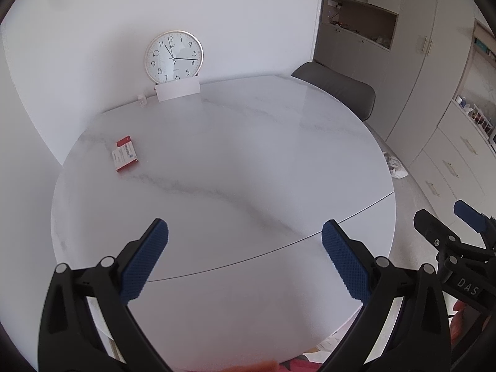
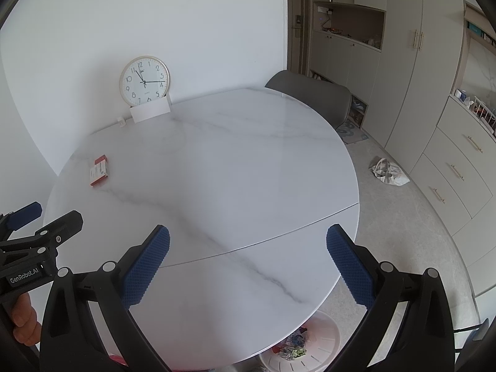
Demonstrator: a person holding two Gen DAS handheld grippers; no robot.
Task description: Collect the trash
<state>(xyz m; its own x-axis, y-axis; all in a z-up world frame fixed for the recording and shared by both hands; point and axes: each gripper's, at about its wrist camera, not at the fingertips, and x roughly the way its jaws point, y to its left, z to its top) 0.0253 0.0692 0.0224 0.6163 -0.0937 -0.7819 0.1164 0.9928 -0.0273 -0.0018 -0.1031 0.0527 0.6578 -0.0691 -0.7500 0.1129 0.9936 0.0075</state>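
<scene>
A small red and white carton (image 1: pixel 125 154) lies on the round white marble table (image 1: pixel 248 155) at its far left; it also shows in the right wrist view (image 2: pixel 99 170). My left gripper (image 1: pixel 245 257) is open and empty above the table's near part, well short of the carton. My right gripper (image 2: pixel 248 260) is open and empty above the table's near right part. A white bin (image 2: pixel 310 347) with crumpled trash inside stands on the floor under the table's near edge. A crumpled white bag (image 2: pixel 387 172) lies on the floor to the right.
A round wall clock (image 1: pixel 174 56) leans on the wall behind a white card (image 1: pixel 178 91) at the table's back. A small clear bottle (image 1: pixel 142 100) stands left of the card. A grey chair (image 1: pixel 338 90) is at the far right. Cabinets (image 2: pixel 403 77) line the right wall.
</scene>
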